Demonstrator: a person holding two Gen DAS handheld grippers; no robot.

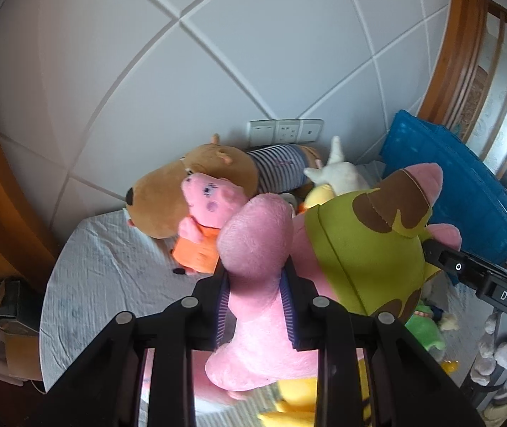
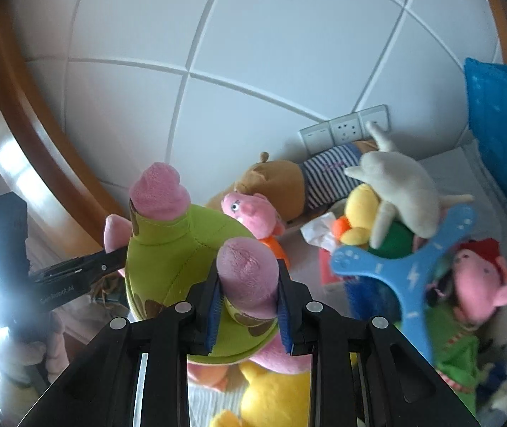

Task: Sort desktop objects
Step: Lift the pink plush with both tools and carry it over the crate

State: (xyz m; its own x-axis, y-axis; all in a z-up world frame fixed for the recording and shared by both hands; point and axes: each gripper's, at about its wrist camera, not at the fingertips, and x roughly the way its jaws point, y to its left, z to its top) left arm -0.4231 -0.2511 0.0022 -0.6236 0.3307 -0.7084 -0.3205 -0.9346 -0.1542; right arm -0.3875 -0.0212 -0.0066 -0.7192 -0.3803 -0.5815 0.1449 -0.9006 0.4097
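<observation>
Background: a white tiled wall with a socket strip (image 1: 284, 131), above a desk (image 1: 111, 267) covered in a pale crumpled cloth. Along the desk's far edge lie a brown plush dog in a striped shirt (image 1: 196, 192) and a small pink pig in orange (image 1: 207, 213); toward the right edge stands a blue crate (image 1: 466, 185), with a heap of other toys beside it, among them a white plush (image 2: 402, 181) and a blue cross-shaped plastic piece (image 2: 410, 263).

Foreground: I hold one large pink plush in a green-and-brown suit (image 1: 363, 235) raised clear of the desk, near its front edge, between both tools. The left gripper (image 1: 255, 306) has its fingers closed tight on one pink limb; the right gripper (image 2: 248, 306) is clamped likewise on another limb of the same toy, pads pressing into the pile.

Step in hand, as I judge it: carrying this toy, mid-transfer. The next move calls for both tools to travel together toward its place, probably the crate or the heap, then open in concert; uneven motion would stretch the soft body.
</observation>
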